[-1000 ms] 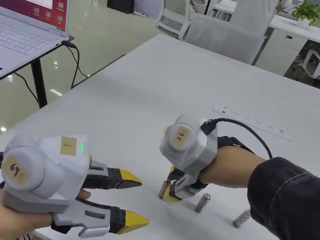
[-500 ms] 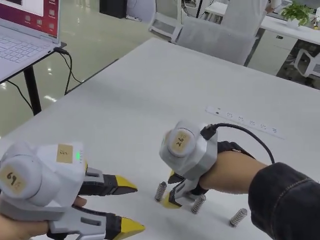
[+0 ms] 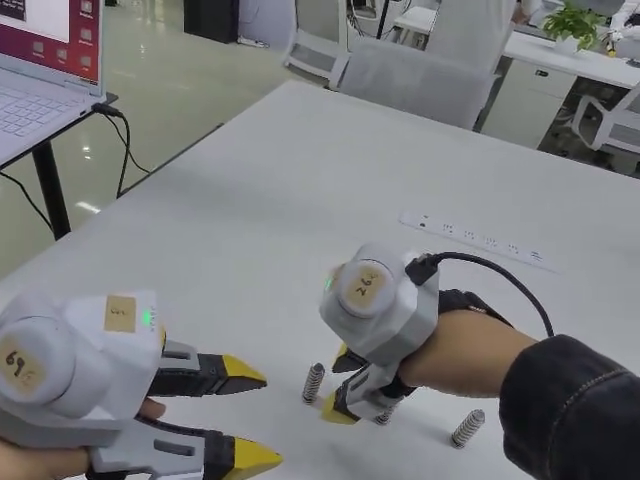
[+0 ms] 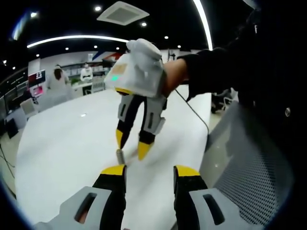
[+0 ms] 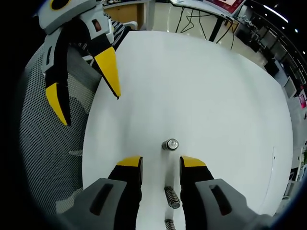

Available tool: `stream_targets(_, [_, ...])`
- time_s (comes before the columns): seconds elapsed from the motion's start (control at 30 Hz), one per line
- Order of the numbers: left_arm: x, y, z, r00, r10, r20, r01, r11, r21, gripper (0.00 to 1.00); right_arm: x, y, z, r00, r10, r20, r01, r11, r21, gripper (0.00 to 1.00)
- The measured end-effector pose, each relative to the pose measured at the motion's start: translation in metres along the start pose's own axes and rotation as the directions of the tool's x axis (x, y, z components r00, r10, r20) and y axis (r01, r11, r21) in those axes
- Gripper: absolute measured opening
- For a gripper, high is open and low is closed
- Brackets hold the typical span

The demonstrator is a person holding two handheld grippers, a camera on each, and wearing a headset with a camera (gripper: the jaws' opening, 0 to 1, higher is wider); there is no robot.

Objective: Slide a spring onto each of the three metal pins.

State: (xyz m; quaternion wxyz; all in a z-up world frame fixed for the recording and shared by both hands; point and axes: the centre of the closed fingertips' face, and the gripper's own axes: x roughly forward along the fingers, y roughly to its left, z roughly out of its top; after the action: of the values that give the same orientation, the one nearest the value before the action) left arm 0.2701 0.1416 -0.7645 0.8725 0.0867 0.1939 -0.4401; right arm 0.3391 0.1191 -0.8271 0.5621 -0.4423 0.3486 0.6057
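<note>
Right gripper (image 5: 161,162), jaws parted and empty, straddles an upright spring (image 5: 171,197); a second spring (image 5: 170,144) stands just ahead. Left gripper (image 4: 149,169) hangs open, empty. Probably seating this spring: next, close gently and press down.

Matt plastic, bare metal, paper and cloth

The table (image 3: 300,200) is smooth, matt white. The springs (image 3: 466,428) are dull grey coiled metal, and one pin top (image 5: 170,144) shines. The left gripper (image 3: 262,417) and right gripper (image 3: 335,382) have pale grey matt plastic shells with paper labels (image 3: 120,313) and black jaws tipped in glossy yellow. The sleeve (image 3: 570,410) is dark woven cloth, and the cable (image 3: 490,270) is smooth black.
</note>
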Motion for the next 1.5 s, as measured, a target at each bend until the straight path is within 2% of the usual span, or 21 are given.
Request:
stream_targets(0.4, [0.001,-0.001,-0.002,0.9999,-0.006,-0.008,0.006,1.0,0.0,0.33,-0.007,0.015,0.003,0.9993,-0.009,0.037,0.008,1.0,0.013,0.29])
stream_targets(0.6, [0.001,-0.003,-0.003,0.9998,-0.012,-0.013,0.012,1.0,0.001,0.33,-0.012,0.022,0.003,0.9973,-0.012,0.072,0.009,0.999,0.039,0.29])
stream_targets(0.9, [0.001,-0.003,-0.003,0.9998,-0.013,-0.013,0.013,1.0,-0.002,0.33,-0.015,0.039,-0.005,0.9953,-0.014,0.095,0.008,0.998,0.065,0.29])
stream_targets(1.07, [0.001,-0.004,-0.003,0.9998,-0.016,-0.014,0.015,1.0,-0.004,0.33,-0.017,0.043,-0.01,0.9945,-0.021,0.103,0.012,0.996,0.083,0.29])
stream_targets(1.5, [0.003,-0.008,-0.003,0.9994,-0.026,-0.022,0.026,1.0,-0.007,0.34,-0.019,0.056,-0.025,0.9855,-0.057,0.159,0.027,0.982,0.187,0.29])
